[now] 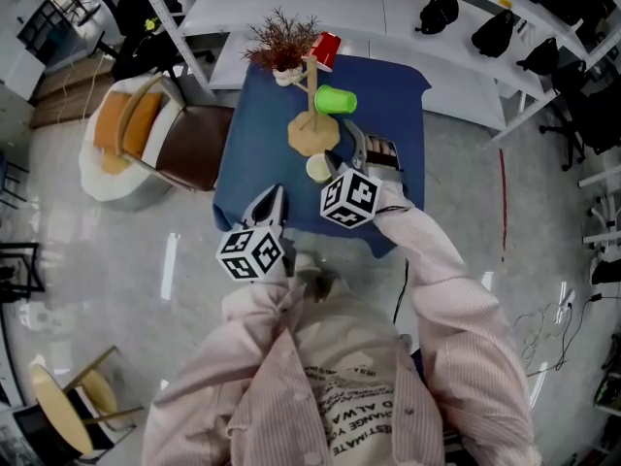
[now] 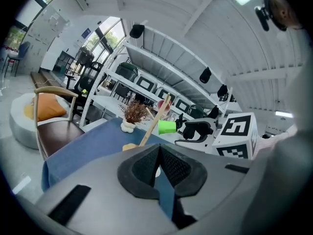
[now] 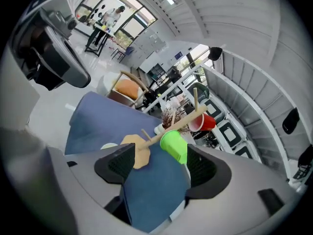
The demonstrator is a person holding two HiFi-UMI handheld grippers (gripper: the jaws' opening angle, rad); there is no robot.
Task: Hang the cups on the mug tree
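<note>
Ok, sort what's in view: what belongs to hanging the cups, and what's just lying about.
For the job: mug tree; red cup and green cup, already hung; pale cup on the blue cloth beside its base; left gripper, shut; right gripper, open.
Lying about: dried plant in a white pot; chair; orange cushion.

Red: far cup (image 1: 327, 49). Green: middle cup (image 1: 336, 100). Cream: near cup (image 1: 318, 168). Tan wood: tree (image 1: 312, 134). Blue: cloth (image 1: 252, 153). Grey, black pads: my left gripper (image 2: 159, 150), right gripper (image 3: 161, 163). Black-and-white squares: cubes (image 1: 350, 198). Pale pink, fine stripes: my sleeve (image 1: 456, 289).
</note>
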